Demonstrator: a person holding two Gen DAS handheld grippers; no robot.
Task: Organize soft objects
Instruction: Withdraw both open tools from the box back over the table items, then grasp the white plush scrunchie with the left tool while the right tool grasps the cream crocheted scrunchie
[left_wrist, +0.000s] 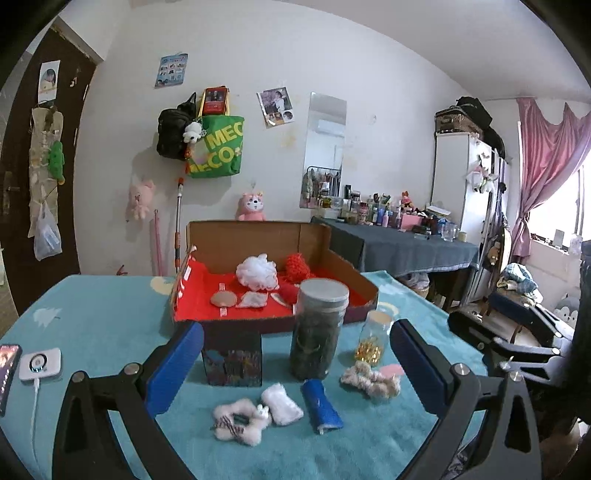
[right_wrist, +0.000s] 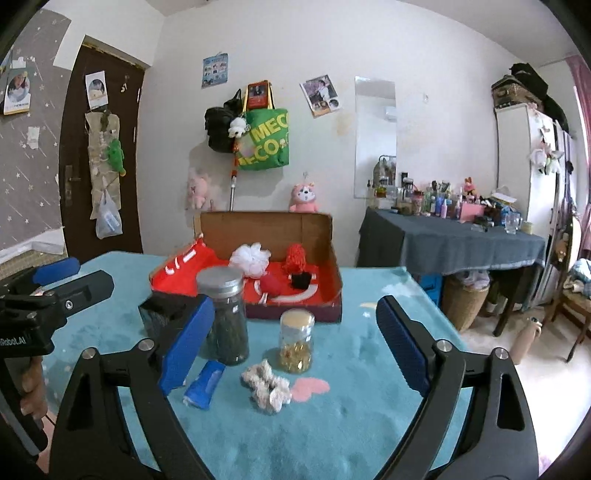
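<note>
My left gripper (left_wrist: 295, 363) is open and empty above the teal table, over a white fluffy pad (left_wrist: 281, 403), a pink-white furry scrunchie (left_wrist: 238, 424) and a blue tube (left_wrist: 321, 406). A beige scrunchie (left_wrist: 370, 380) lies to its right and also shows in the right wrist view (right_wrist: 266, 386). My right gripper (right_wrist: 295, 343) is open and empty above that scrunchie. Behind stands an open cardboard box (left_wrist: 332, 254) with red lining, also in the right wrist view (right_wrist: 332, 280), holding a white pouf (left_wrist: 257, 271), a red yarn ball (left_wrist: 297, 267) and small pads.
A tall dark jar (left_wrist: 319, 328) and a small jar of yellow capsules (left_wrist: 373, 338) stand in front of the box, beside a dark small box (left_wrist: 232, 358). A phone and white charger (left_wrist: 40, 363) lie at far left. A cluttered grey table (right_wrist: 450, 240) stands at right.
</note>
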